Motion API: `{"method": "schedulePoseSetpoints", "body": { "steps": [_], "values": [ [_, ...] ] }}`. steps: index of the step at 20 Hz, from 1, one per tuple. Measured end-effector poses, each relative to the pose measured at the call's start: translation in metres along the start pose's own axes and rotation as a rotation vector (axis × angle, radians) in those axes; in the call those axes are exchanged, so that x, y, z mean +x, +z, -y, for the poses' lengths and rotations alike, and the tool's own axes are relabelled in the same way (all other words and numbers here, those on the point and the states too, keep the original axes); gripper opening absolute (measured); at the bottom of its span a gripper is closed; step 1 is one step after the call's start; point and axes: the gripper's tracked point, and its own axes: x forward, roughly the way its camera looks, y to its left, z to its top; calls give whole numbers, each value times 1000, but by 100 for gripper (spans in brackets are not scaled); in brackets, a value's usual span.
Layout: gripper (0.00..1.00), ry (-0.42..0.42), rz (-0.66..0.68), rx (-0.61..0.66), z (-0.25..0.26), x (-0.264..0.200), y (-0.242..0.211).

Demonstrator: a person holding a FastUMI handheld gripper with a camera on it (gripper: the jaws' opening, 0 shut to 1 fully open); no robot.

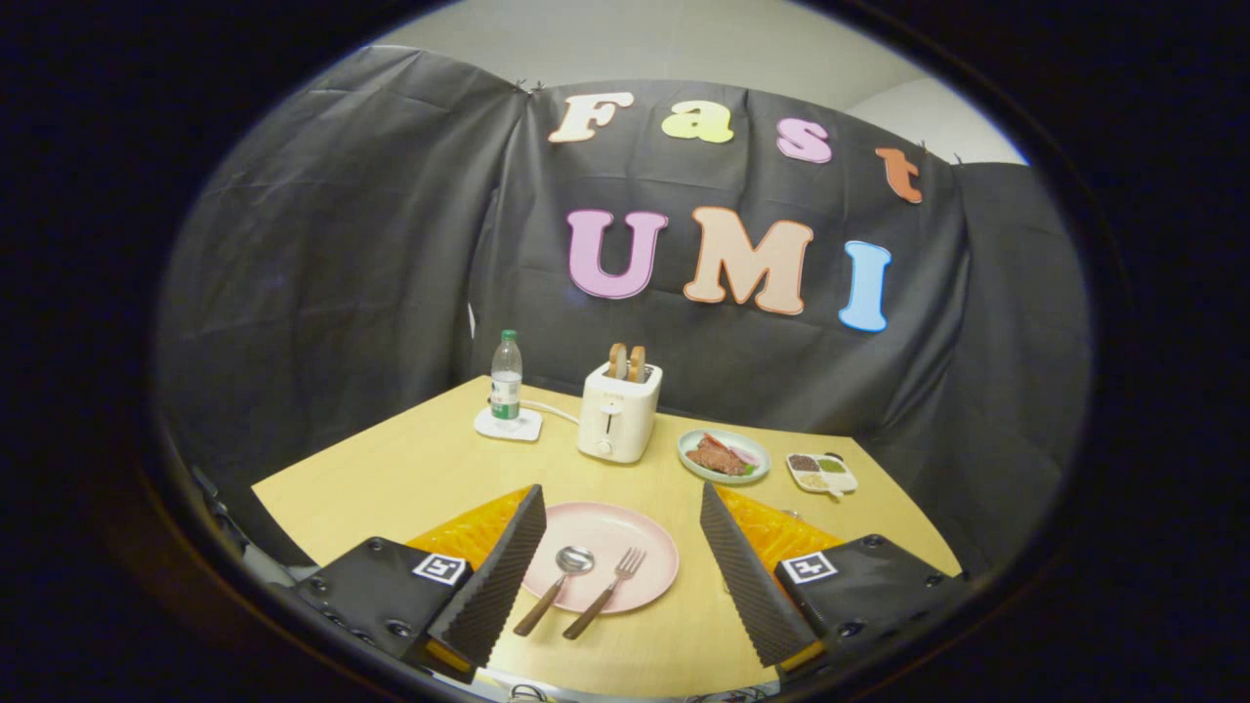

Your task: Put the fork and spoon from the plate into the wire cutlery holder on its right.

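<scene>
Gripper view: the gripper (pixel 621 532) is seen held wide open above the near edge of the table (pixel 391 478), with nothing between its fingers (pixel 503 576) and nothing gripped. A pink plate (pixel 625 542) is seen on the table just ahead, framed in the gap between the fingers. A spoon (pixel 557 586) and a fork (pixel 605 591) lie side by side on the plate, spoon to the left, both brown handles overhanging the plate's near rim. The wire cutlery holder cannot be made out; the right finger covers that part of the table.

Towards the far edge, a white toaster (pixel 618 412) with bread (pixel 627 361) in its slots is noted, a water bottle (pixel 506 381) at the far left corner, a dish of food (pixel 724 455) and a small divided tray (pixel 822 473) to the toaster's right.
</scene>
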Motion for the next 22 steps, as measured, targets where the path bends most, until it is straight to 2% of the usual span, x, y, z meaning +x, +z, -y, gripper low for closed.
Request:
{"method": "schedulePoseSetpoints", "body": {
  "steps": [7,12,17,22],
  "values": [
    [100,-63,-115,67,-9,10,-66],
    [100,-93,-195,63,-15,11,-105],
    [100,-96,-262,51,-18,18,-139],
    [99,-93,-322,92,-18,30,-167]
  ]
}}
